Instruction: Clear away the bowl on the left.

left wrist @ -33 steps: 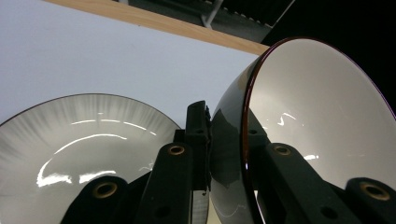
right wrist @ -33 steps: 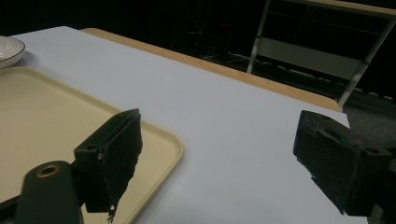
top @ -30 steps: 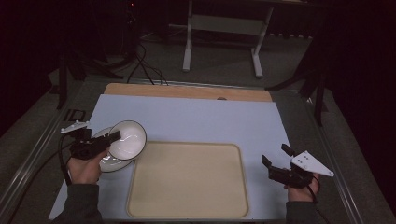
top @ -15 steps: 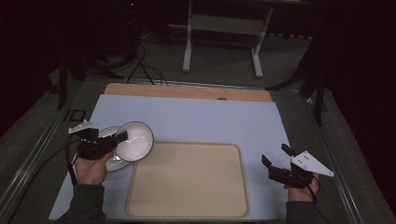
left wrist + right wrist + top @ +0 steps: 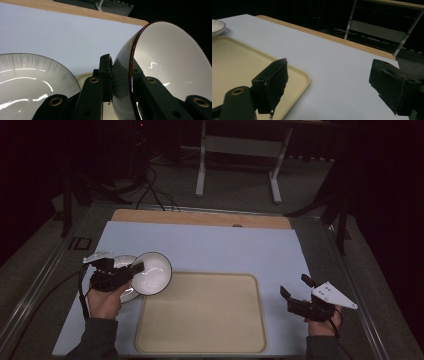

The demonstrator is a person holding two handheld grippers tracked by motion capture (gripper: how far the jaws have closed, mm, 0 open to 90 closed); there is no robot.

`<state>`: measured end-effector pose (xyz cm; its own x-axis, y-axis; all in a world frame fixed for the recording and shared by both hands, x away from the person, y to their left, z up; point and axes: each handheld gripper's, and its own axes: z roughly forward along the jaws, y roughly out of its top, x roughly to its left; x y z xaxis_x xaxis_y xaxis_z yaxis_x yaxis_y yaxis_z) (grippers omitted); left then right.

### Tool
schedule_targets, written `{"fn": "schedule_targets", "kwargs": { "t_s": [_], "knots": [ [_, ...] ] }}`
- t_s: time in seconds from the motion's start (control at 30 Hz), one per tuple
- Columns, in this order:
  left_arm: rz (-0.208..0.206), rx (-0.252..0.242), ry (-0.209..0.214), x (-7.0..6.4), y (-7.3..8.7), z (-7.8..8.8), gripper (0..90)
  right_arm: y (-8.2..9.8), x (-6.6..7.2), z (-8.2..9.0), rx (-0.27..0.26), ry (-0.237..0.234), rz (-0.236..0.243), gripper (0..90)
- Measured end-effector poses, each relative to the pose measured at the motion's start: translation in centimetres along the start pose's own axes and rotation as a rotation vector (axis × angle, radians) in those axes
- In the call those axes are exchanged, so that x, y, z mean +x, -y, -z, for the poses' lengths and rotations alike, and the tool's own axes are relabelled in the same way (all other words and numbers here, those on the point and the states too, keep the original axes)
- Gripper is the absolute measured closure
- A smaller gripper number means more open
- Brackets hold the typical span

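Note:
My left gripper (image 5: pixel 136 269) is shut on the rim of a white bowl with a dark rim (image 5: pixel 152 273), held tilted above the table at the beige tray's (image 5: pixel 200 320) far left corner. In the left gripper view the jaws pinch that bowl's wall (image 5: pixel 165 65), one inside and one outside. A second white bowl (image 5: pixel 121 262) with a ribbed wall (image 5: pixel 30 80) sits on the table under my left hand. My right gripper (image 5: pixel 296 292) hovers open and holds nothing, just right of the tray; its view (image 5: pixel 329 77) looks across the tray's corner (image 5: pixel 237 62).
The light blue mat (image 5: pixel 225 250) covers the table, with a wooden strip (image 5: pixel 200 217) along its far edge. A metal stand (image 5: pixel 237 150) is on the floor beyond. The ribbed bowl's rim (image 5: pixel 215 26) peeks in at the right gripper view's far left.
My left gripper has lifted the dark-rimmed bowl off the ribbed bowl and carried it right, toward the tray. The right gripper has stayed put.

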<state>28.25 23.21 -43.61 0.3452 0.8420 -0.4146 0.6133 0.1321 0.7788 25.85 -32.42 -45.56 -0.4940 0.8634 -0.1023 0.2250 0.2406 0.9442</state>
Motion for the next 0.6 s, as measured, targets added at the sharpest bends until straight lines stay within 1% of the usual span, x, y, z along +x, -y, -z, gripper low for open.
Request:
{"fn": "schedule_targets", "kwargs": {
  "t_s": [0.07, 0.23, 0.6],
  "knots": [
    [-0.001, 0.008, 0.007, -0.1, 0.1, -0.1, 79.6, 0.0, 0.0, 0.0, 0.0, 0.0, 0.0, 15.0],
    [-0.004, 0.013, 0.006, -0.4, 0.2, -0.4, 79.6, 0.0, 0.0, 0.0, 0.0, 0.0, 0.001, 15.1],
    [-0.017, 0.028, 0.019, -1.2, 0.4, -1.1, 79.5, 0.0, 0.0, 0.0, 0.0, -0.001, 0.001, 15.0]
  ]
}}
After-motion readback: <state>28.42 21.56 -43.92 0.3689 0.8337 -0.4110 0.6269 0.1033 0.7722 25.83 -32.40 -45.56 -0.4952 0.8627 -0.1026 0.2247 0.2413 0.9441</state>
